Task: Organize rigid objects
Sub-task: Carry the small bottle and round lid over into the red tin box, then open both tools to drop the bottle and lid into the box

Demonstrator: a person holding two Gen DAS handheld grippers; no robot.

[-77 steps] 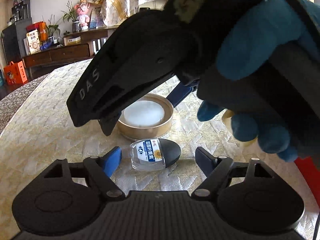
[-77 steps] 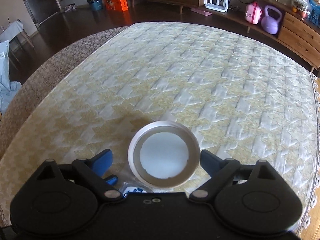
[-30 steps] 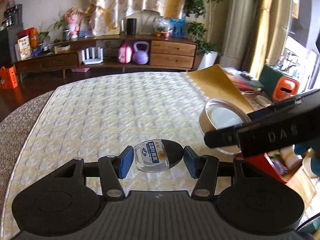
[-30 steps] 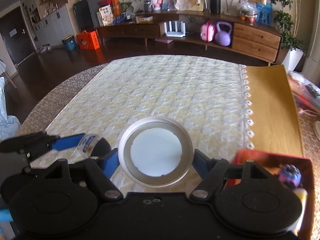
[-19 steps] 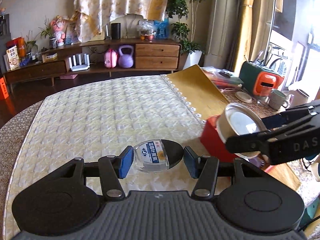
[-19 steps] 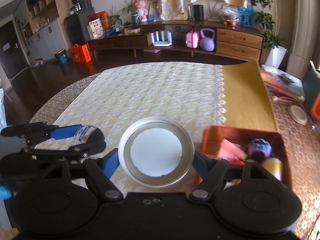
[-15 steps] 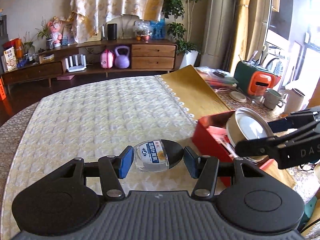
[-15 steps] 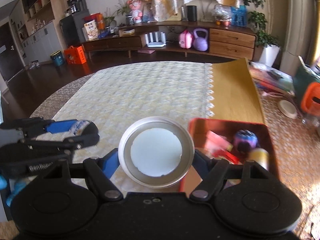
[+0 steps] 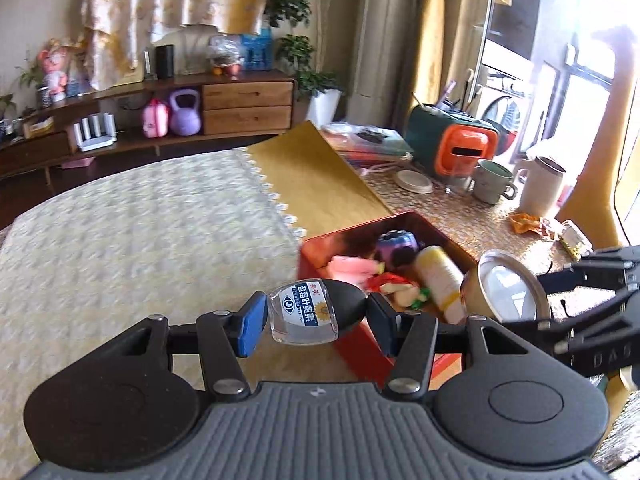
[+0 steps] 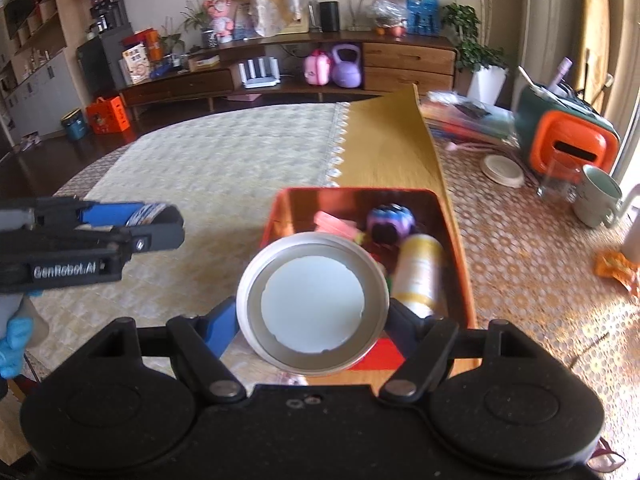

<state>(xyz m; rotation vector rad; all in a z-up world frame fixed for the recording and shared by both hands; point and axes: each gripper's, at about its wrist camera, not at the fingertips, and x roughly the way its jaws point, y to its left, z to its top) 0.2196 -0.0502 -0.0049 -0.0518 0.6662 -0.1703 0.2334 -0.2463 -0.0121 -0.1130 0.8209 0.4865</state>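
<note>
Quilted cream tablecloth [image 9: 132,240]; glossy red rectangular tray [image 10: 460,248]; round metal tin [image 10: 312,304]

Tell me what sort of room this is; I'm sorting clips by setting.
Most likely a home living room: a long wooden sideboard with toys and a purple kettlebell, patterned curtains, and a large table under a quilted cream cloth.

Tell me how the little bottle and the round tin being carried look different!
The little bottle is clear with a blue-and-white label and a black cap; the round tin is metal with a white inside. The bottle lies sideways between the pads of the left hand-held gripper; the tin faces its open side to the camera in the right hand-held gripper. The tin looks wider. Both are held near the red tray.
</note>
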